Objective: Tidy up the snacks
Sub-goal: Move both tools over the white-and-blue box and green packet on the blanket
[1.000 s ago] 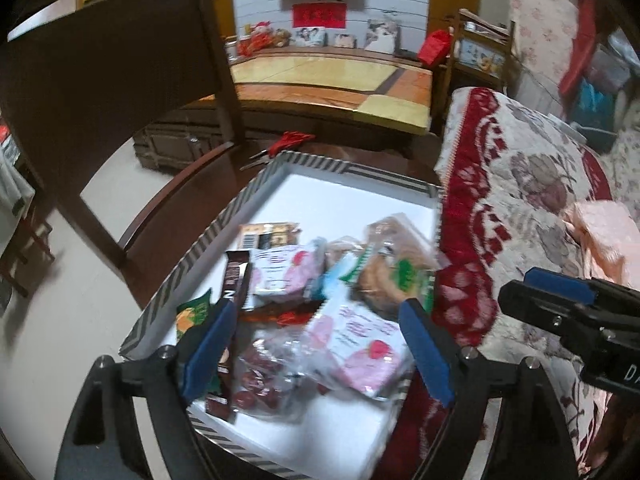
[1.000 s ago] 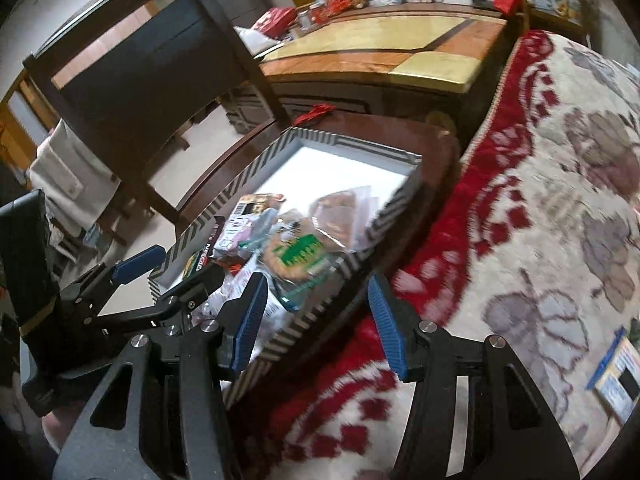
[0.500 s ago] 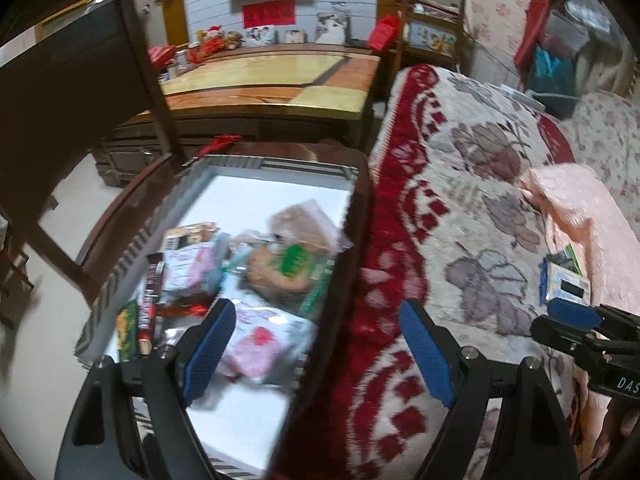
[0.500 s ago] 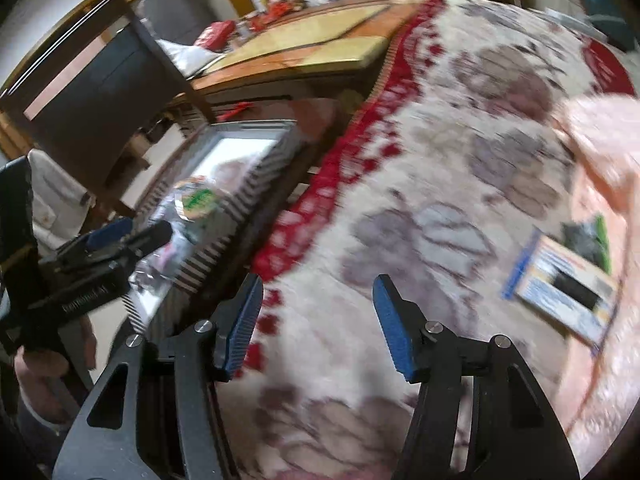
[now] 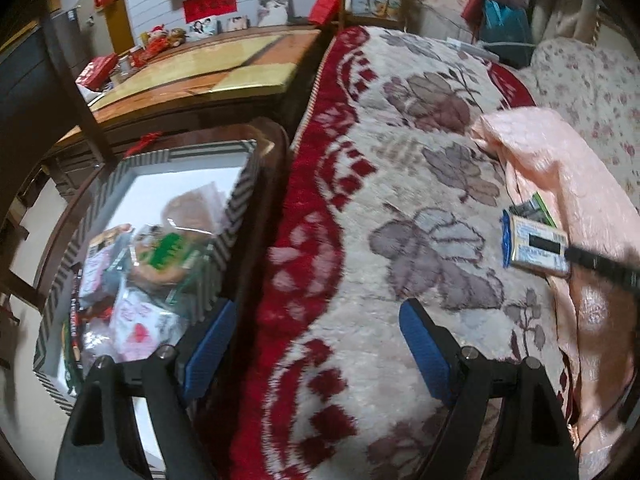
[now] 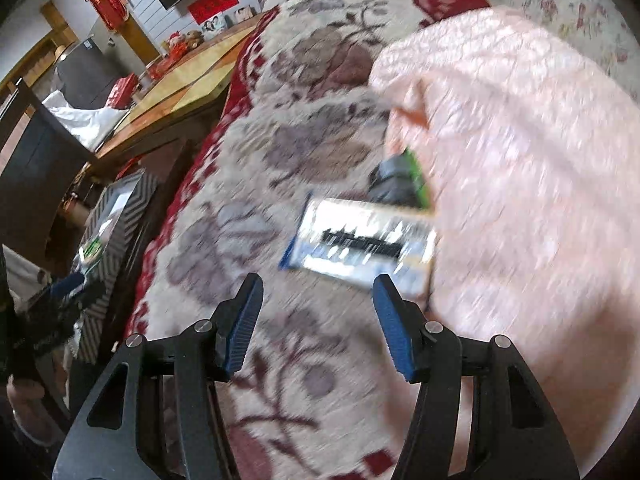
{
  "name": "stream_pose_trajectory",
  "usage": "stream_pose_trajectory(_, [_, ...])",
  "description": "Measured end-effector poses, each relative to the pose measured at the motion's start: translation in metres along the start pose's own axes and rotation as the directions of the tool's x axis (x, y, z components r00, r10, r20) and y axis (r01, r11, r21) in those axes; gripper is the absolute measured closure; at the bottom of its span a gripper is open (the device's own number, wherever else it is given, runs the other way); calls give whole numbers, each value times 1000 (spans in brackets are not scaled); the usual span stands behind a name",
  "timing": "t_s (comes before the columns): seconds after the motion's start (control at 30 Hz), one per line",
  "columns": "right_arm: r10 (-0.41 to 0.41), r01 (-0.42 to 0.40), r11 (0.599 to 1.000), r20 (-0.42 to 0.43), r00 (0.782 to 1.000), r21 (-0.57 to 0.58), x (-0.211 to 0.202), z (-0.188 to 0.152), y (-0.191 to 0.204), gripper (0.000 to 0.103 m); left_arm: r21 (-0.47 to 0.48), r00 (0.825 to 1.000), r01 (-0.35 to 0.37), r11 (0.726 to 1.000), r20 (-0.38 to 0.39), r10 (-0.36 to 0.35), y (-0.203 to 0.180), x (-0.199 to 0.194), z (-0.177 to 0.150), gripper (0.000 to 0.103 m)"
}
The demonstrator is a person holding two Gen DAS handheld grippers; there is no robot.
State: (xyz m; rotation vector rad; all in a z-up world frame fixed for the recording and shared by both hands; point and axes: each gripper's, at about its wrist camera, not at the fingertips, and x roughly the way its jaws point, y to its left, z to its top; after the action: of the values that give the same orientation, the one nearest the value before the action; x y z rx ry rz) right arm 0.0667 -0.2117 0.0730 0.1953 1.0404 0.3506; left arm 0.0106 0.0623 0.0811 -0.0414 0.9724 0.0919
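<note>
A striped box [image 5: 236, 208] full of snack packets stands on a dark wooden table at the left. On the floral blanket [image 5: 400, 184] lies a white and blue snack packet [image 6: 364, 244], with a dark green-edged packet [image 6: 404, 180] just behind it. My right gripper [image 6: 318, 320] hovers open just short of the white packet, nothing between its blue pads. My left gripper [image 5: 316, 344] is open and empty over the blanket's red border, beside the box. The white packet [image 5: 536, 244] shows at the right in the left wrist view, partly crossed by the right gripper's finger.
A pink quilted cover [image 6: 520, 160] lies bunched to the right of the packets. A dark chair back [image 5: 36, 92] stands left of the table [image 5: 276, 140]. Beyond are a low wooden cabinet [image 5: 208, 68] and shelves.
Both grippers have swung right, away from the striped box and over the blanket. The white packet has come into the right wrist view, close ahead of the fingers. The right jaws stand a little wider.
</note>
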Motion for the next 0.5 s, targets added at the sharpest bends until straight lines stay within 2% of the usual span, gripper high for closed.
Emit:
stream_pose_trajectory(0.1, [-11, 11, 999, 3, 1000, -45, 9, 22, -4, 46, 12, 1000, 2, 1000, -14, -2, -6, 4, -2, 17])
stream_pose_trajectory(0.23, [-75, 73, 995, -22, 997, -65, 36, 48, -16, 46, 26, 1000, -4, 1000, -29, 4, -8, 8, -3, 17])
stream_pose_trajectory(0.33, [-118, 115, 992, -82, 990, -50, 54, 51, -28, 46, 21, 999, -3, 1000, -35, 4, -8, 11, -3, 17])
stream_pose_trajectory(0.43, [-70, 68, 998, -177, 982, -18, 62, 36, -27, 45, 13, 999, 2, 1000, -43, -1, -8, 15, -3, 17])
stream_pose_trajectory(0.5, [-22, 21, 1000, -183, 983, -7, 55, 21, -15, 43, 5, 999, 11, 1000, -49, -11, -9, 17, -4, 17])
